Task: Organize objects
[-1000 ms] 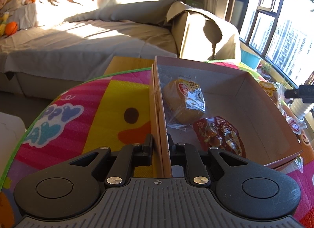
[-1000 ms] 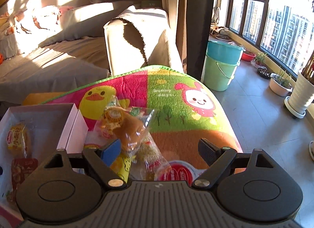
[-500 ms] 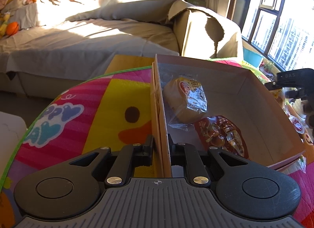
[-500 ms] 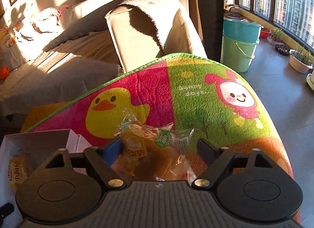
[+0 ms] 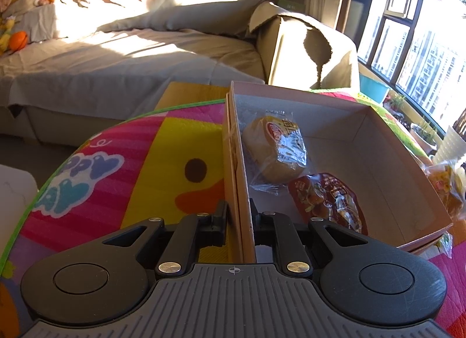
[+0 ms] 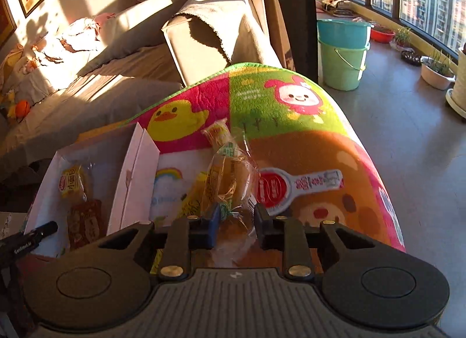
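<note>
- Our left gripper (image 5: 239, 215) is angled down toward the mat, jaws pinched tight on the near-left wall of the cardboard box (image 5: 378, 137), one finger outside the wall and one inside.
- From the right wrist view we can just catch the tip of that left gripper (image 6: 43, 228) poking in at the box's corner.
- Our right gripper (image 6: 236, 223) also tilts downward, jaws clamped narrow on a clear-wrapped bread snack (image 6: 230, 174), which stands up between the fingers above the mat.
- That snack sits just to the right of the box, over the colourful cartoon mat (image 6: 305, 110); from the left wrist view it shows up past the box's right wall (image 5: 445, 183).
- Inside the box we've already got two things: a wrapped bun with a red and yellow label (image 5: 276, 148) toward the back-left, and a dark red snack packet (image 5: 329, 198) touching it, nearer to us.
- A yellow packet (image 6: 195, 198) lies on the mat just left of the held snack; can't tell what it is.
</note>
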`<action>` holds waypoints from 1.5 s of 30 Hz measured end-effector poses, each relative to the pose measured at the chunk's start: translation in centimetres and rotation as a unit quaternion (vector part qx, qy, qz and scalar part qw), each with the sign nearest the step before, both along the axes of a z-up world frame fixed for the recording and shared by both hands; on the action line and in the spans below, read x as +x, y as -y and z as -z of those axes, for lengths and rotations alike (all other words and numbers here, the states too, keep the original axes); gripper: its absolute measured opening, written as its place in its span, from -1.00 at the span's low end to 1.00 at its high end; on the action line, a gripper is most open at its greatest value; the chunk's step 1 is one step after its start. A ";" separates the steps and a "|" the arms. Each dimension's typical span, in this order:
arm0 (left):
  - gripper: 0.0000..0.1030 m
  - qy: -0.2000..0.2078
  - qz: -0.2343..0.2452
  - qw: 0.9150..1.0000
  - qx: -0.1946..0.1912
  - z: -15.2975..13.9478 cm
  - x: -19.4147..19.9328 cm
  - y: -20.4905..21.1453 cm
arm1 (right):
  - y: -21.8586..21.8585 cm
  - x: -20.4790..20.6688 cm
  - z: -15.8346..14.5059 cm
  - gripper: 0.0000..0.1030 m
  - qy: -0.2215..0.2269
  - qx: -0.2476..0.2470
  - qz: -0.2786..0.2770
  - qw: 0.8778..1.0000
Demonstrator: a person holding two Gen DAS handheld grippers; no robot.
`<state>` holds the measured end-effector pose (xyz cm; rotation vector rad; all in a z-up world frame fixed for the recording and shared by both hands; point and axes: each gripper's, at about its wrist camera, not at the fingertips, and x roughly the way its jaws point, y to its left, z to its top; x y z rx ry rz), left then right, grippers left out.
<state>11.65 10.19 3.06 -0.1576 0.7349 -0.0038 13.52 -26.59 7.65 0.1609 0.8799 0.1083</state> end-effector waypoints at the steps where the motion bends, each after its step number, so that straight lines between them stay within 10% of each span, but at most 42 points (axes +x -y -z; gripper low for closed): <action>1: -0.72 0.000 0.000 1.000 0.000 0.0 0.0 0.0 | 0.1 -0.7 0.3 -0.52 0.000 -0.015 0.003 1.000; 14: -0.72 -0.002 -0.002 1.000 0.003 -0.1 -0.1 0.2 | -4.4 -1.5 0.3 -0.35 0.056 0.000 -0.038 0.998; 24: -0.72 -0.005 -0.002 1.000 0.007 -0.2 -0.2 0.3 | -8.3 3.4 4.4 -0.35 0.013 -0.006 -0.037 0.999; 39: -0.71 -0.005 -0.004 1.000 0.001 -0.2 -0.2 0.2 | -5.0 -5.7 3.6 -0.56 -0.021 -0.045 -0.062 0.997; 45: -0.71 -0.005 -0.004 1.000 0.001 -0.2 -0.2 0.2 | -5.4 -7.3 1.5 0.14 0.038 -0.074 -0.067 0.994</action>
